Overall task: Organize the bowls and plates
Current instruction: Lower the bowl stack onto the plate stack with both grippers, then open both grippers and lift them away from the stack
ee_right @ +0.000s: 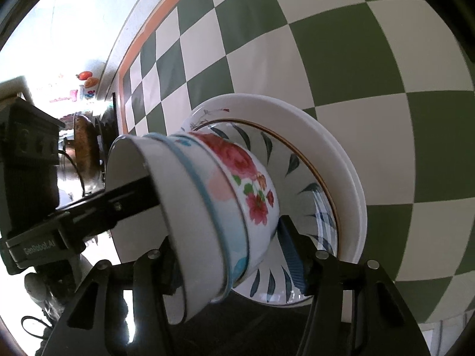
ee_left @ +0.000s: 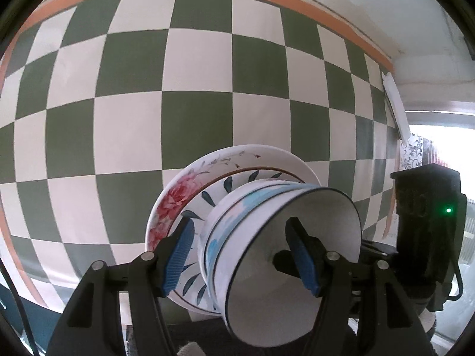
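Note:
A stack stands on the green-and-white checked cloth (ee_left: 127, 136): a rose-patterned white plate (ee_left: 175, 195) at the bottom, a blue-leaf plate (ee_left: 207, 195) on it, then nested bowls topped by a white blue-rimmed bowl (ee_left: 282, 267). My left gripper (ee_left: 240, 255) straddles the top bowl's wall, one blue pad (ee_left: 179, 255) outside and one inside, closed on it. In the right wrist view the bowls (ee_right: 207, 207), one with red flowers (ee_right: 252, 178), sit on the plates (ee_right: 341, 178). My right gripper (ee_right: 234, 267) straddles the bowl stack; its left finger is hidden.
The cloth has an orange border (ee_left: 297, 0) near the table's far edge. The other gripper's black body (ee_left: 427, 222) is at the right of the left wrist view and at the left of the right wrist view (ee_right: 29, 163). A dark wok (ee_right: 86, 154) stands behind.

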`<action>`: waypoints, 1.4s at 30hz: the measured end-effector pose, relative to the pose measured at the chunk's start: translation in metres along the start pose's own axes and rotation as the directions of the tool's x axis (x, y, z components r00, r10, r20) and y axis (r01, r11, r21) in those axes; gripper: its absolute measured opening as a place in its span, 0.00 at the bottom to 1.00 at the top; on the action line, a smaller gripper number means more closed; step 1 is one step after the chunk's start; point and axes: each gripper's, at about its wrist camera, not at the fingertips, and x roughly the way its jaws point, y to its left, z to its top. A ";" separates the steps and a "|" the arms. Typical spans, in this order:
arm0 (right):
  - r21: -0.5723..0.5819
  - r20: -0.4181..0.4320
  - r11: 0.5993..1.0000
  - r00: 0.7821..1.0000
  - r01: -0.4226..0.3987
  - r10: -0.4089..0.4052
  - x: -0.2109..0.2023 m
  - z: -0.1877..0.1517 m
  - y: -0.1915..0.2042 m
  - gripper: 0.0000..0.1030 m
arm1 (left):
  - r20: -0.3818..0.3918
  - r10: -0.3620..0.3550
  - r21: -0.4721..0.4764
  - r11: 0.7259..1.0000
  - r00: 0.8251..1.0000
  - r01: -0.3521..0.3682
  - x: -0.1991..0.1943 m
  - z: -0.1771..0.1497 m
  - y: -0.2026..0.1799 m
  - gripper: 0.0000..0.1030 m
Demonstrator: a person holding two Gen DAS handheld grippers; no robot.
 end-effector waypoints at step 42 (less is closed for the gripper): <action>-0.053 0.661 0.841 0.650 0.539 -0.375 -0.152 -0.216 0.133 0.96 | 0.654 0.197 0.017 0.961 0.730 -0.275 -0.158 -0.188 -0.035 1.00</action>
